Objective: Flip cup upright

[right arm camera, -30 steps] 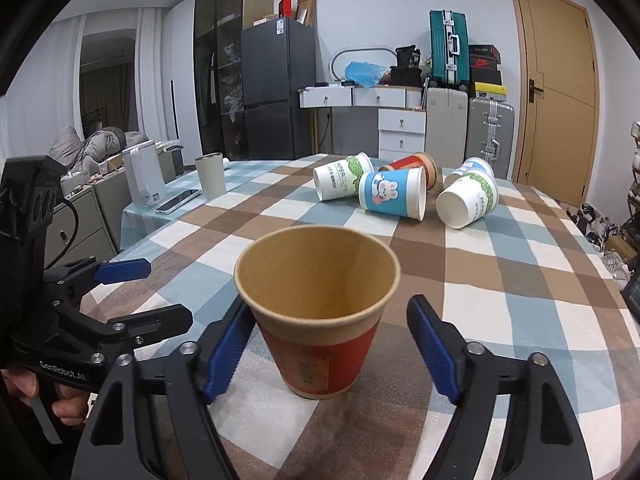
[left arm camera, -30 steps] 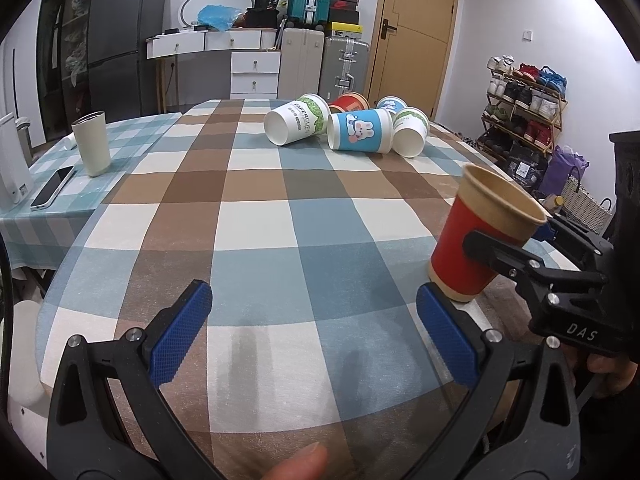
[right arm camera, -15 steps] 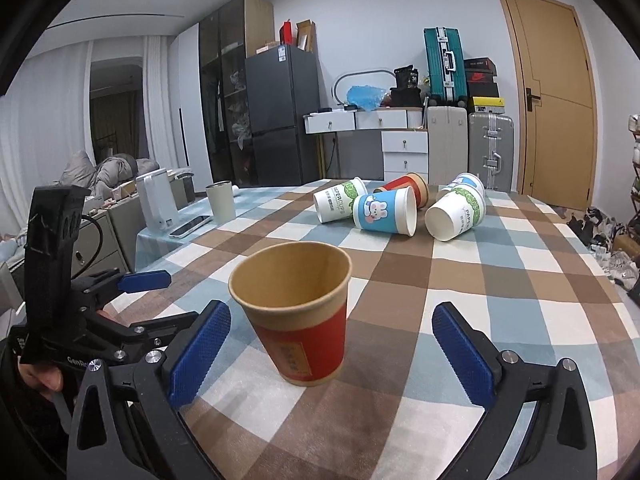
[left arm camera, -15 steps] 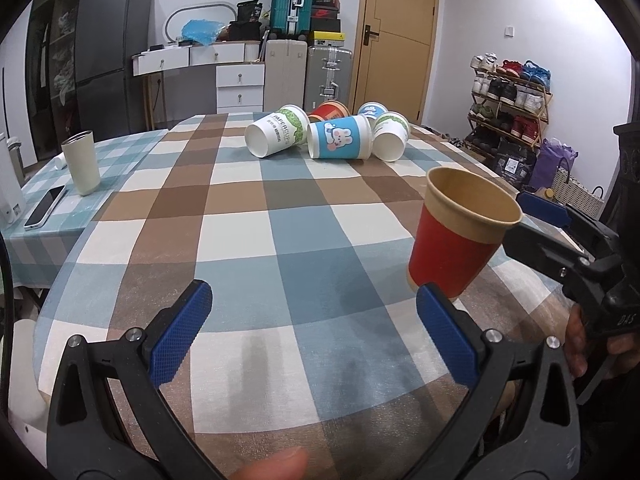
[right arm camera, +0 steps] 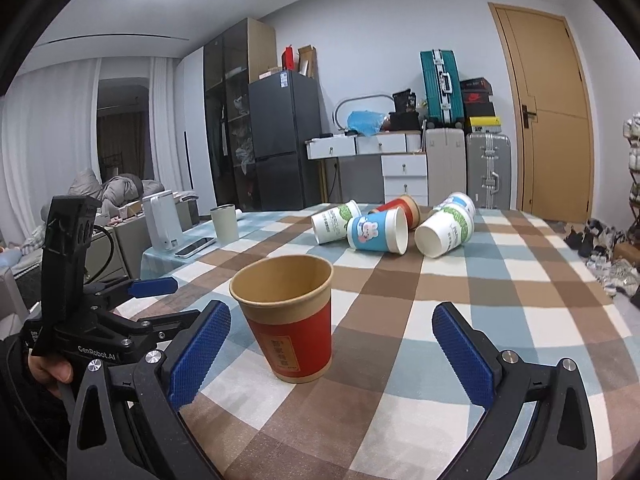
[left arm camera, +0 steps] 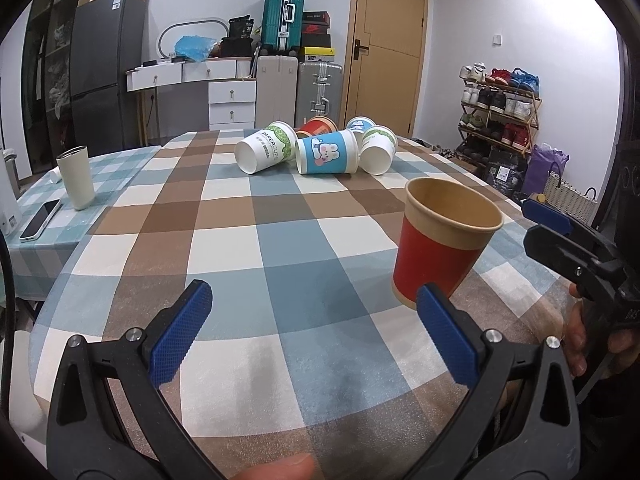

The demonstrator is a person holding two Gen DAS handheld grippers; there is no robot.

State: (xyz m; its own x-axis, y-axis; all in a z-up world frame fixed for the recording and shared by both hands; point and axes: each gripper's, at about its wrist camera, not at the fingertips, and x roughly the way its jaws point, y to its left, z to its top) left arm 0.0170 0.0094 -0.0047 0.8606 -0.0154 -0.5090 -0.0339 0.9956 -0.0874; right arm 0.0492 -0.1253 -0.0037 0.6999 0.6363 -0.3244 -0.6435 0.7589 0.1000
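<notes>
A red paper cup [left arm camera: 442, 246] with a brown rim stands upright on the checked tablecloth [left arm camera: 224, 240]; it also shows in the right wrist view [right arm camera: 290, 316]. My left gripper [left arm camera: 316, 332] is open and empty, with the cup just beyond its right finger. My right gripper [right arm camera: 332, 344] is open and empty, pulled back from the cup, which stands free ahead of its left finger. Several paper cups lie on their sides at the far end of the table: a white-green one [left arm camera: 264, 147], a blue rabbit one [left arm camera: 326, 152], another white one [left arm camera: 378, 150].
A cream tumbler [left arm camera: 76, 178] and a phone [left arm camera: 40, 219] sit on the left side table. A white kettle [right arm camera: 162, 222] stands there too. The table's right edge is close to the red cup. Suitcases, drawers and a shoe rack stand behind.
My right gripper has opened wider and drawn back from the red cup, which now stands free. Both grippers have risen and pulled back a little.
</notes>
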